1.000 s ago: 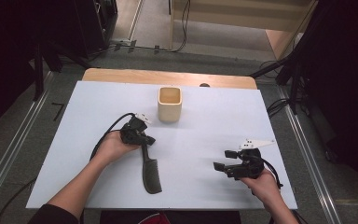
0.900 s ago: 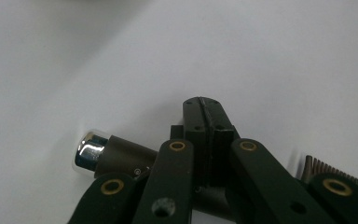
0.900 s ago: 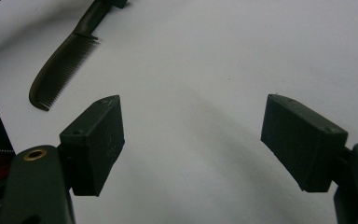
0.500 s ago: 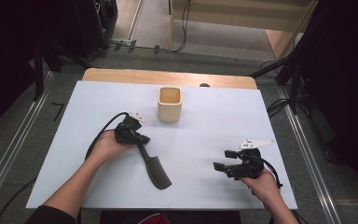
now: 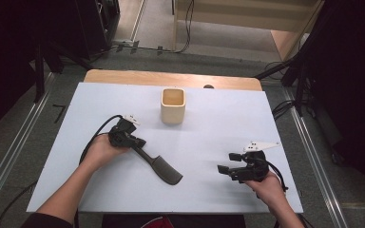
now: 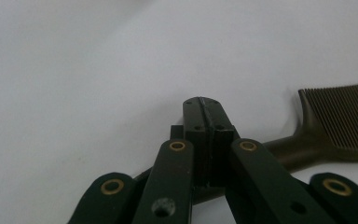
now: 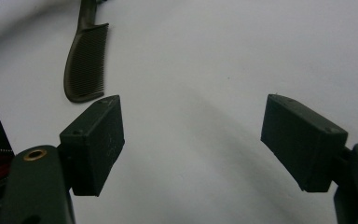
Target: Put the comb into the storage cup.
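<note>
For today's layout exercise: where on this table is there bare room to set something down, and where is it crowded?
Free: the table's far-left stretch left of the cup; the far-right stretch right of the cup; the middle strip between the comb and the right gripper. Crowded: the near left, around the left gripper and comb.

comb teeth cut off at right edge, handle hidden behind left gripper fingers
</note>
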Tool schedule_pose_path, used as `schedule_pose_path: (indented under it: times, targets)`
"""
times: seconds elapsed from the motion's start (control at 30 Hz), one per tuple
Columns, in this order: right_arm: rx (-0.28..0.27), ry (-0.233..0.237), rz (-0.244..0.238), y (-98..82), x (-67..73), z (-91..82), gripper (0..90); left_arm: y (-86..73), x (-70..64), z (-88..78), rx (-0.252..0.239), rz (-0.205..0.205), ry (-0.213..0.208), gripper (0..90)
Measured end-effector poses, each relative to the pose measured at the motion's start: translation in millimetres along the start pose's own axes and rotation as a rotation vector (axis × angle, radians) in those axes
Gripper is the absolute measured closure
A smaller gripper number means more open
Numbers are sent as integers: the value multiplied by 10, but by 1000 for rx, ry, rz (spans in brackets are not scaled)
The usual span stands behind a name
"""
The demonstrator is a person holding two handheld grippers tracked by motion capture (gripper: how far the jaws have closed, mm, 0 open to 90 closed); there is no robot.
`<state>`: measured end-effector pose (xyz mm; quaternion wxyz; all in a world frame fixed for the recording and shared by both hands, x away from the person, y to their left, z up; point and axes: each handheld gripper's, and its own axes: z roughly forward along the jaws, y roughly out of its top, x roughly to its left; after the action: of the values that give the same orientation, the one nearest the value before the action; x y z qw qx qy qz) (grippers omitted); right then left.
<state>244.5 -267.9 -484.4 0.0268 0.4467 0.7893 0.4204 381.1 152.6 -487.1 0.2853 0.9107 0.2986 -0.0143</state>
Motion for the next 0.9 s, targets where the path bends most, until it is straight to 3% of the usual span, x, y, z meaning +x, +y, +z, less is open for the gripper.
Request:
schedule_pose_path:
  times: [0.17,0.47,0.67,0.9]
  targets:
    - [0,0,0,1,-1,2,193,-74,-7,-56,2,-2,8,900]
    - [-1,1,-3,6,1,8,193,-191,-44,-152,-35,15,-4,900]
    - [0,1,-4,8,1,8,194,-268,-71,-176,-24,24,11,900]
    - [1,0,-4,9,1,10,193,-387,-117,-221,-16,27,-12,900]
